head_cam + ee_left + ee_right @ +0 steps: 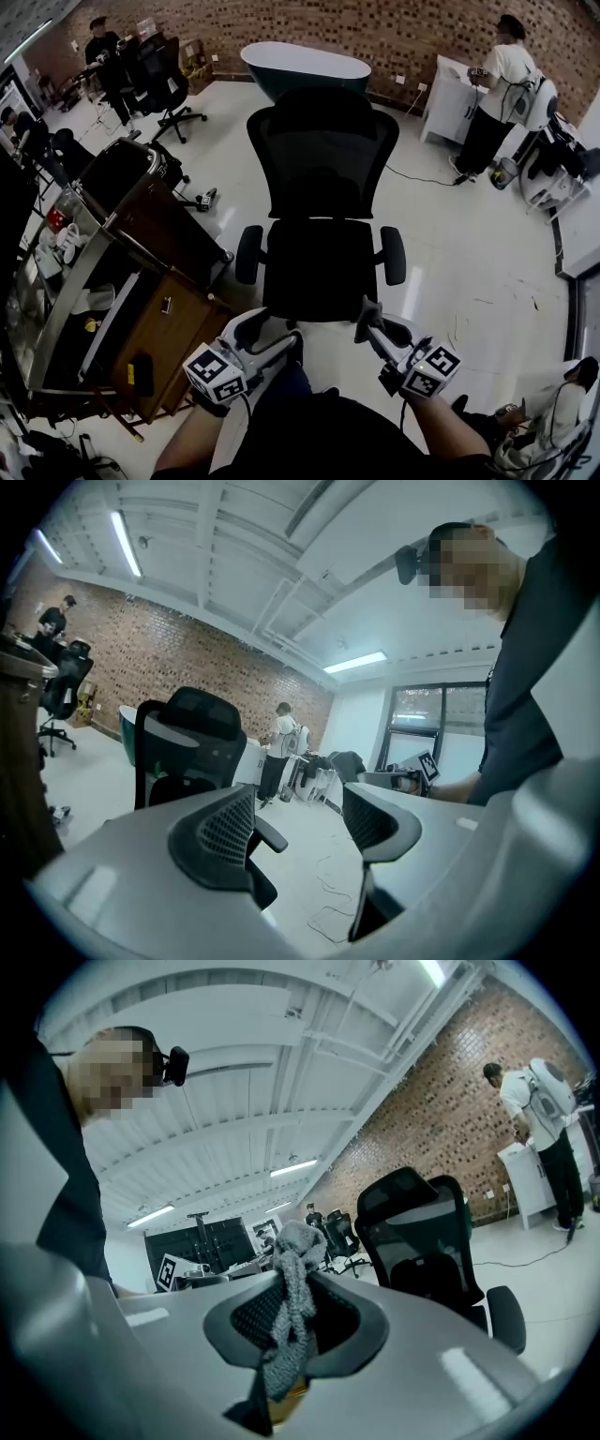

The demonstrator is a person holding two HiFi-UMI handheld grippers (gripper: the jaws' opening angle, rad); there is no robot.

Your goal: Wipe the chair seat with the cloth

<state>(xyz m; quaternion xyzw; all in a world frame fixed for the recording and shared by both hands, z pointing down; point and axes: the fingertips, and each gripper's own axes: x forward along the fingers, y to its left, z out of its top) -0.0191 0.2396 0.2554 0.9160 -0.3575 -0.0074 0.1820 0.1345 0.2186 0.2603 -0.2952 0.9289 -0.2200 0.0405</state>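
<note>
One step seemingly came before wiping: the left gripper [300, 808] gaped wide and empty, the right gripper [292, 1312] clamped the grey cloth [298, 1260] between its jaws, and the chair seat [319, 267], just ahead of both, awaited the cloth being lowered forward onto it.

Head view, six o'clock: my own dark torso [347, 441] fills the bottom, and the edge cuts my forearms [187, 452] short. Twelve o'clock, the chair [322, 253]: its base is tucked out of sight under the seat. On my right gripper [367, 317] I can't pick out the cloth from up here. In the right gripper view the cloth [292, 1251] drops between the jaws, its lower end lost at six o'clock. In the left gripper view, my left gripper [300, 822] covers the chair below its backrest at nine o'clock. The person [492, 94] at two o'clock: hands too small to read.
</note>
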